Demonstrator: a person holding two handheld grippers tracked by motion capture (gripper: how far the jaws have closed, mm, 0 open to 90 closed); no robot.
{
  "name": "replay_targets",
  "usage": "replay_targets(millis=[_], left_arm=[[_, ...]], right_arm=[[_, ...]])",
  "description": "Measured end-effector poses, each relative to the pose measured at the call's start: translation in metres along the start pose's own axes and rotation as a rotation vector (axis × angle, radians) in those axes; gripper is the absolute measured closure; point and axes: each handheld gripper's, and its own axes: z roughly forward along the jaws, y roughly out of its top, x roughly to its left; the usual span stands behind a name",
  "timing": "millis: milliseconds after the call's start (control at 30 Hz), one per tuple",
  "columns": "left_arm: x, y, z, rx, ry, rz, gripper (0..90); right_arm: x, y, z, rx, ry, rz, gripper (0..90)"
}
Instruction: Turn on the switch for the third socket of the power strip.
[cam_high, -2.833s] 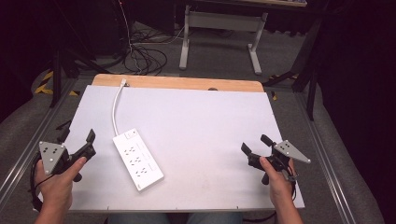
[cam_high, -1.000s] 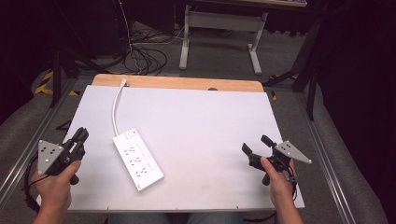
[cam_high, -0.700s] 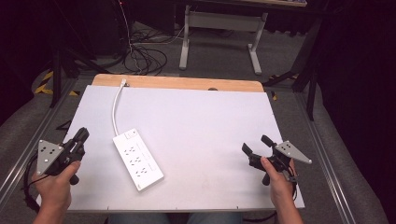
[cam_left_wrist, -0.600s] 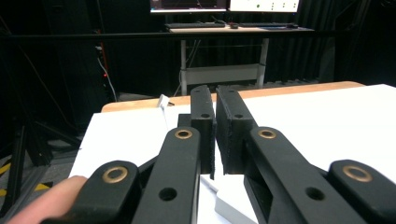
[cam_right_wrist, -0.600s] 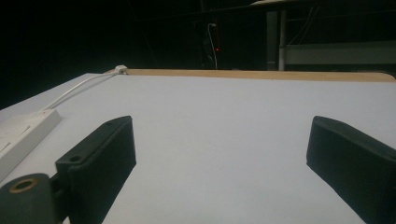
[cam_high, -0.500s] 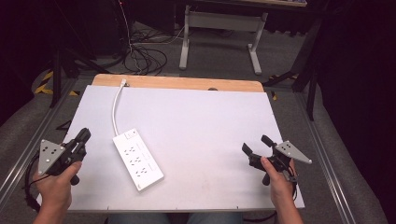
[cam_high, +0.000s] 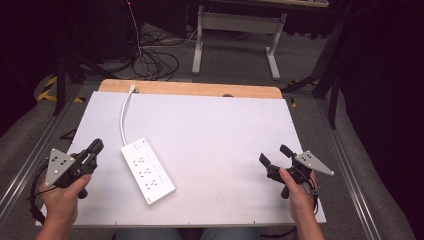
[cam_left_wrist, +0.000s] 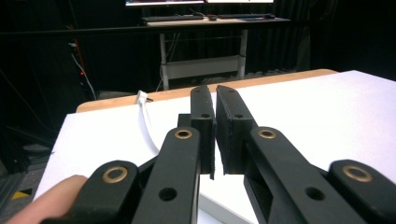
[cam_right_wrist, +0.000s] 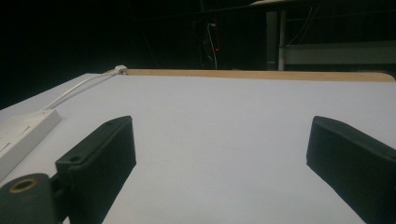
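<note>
The left claw (cam_high: 94, 149) is sitting nearly closed, its jaws almost meeting on nothing, and it is hovering over the near left edge of the table (cam_high: 225, 130). The right claw (cam_high: 274, 155) is hanging wide open and empty at the near right. The strip (cam_high: 148, 170) is lying flat just to the right of the left claw and well apart from the right one, its long side slanting away from both.

As I judge it, the left claw is risking a bump: with jaws this narrow it is likely to shove the strip across the smooth top instead of gripping it, unless it is opening first. The cord (cam_high: 123, 114), running from the strip's far end toward the far left corner, is possibly going to tug and twist the strip if it is lifted or dragged.

Counting near to far: two claws, one strip, one cord, one table.
</note>
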Motion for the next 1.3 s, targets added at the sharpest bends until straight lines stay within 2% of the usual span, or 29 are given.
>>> replay_targets(millis=[567, 867, 1167, 1300], left_arm=[[-0.006, 0.0, 0.005, 0.017, -0.073, 0.036, 85.8], [-0.008, 0.0, 0.007, 0.029, -0.108, 0.043, 85.8], [-0.013, 0.0, 0.01, 0.044, -0.156, 0.073, 85.7], [-0.014, -0.001, 0.011, 0.044, -0.165, 0.079, 85.7]], right_arm=[[-0.001, 0.0, -0.002, -0.004, -0.003, 0.002, 8.6], [-0.001, -0.001, -0.003, -0.002, -0.005, 0.003, 8.6], [-0.001, -0.001, -0.004, -0.001, -0.005, 0.005, 8.8], [-0.002, -0.001, -0.004, -0.001, -0.003, 0.006, 8.8]])
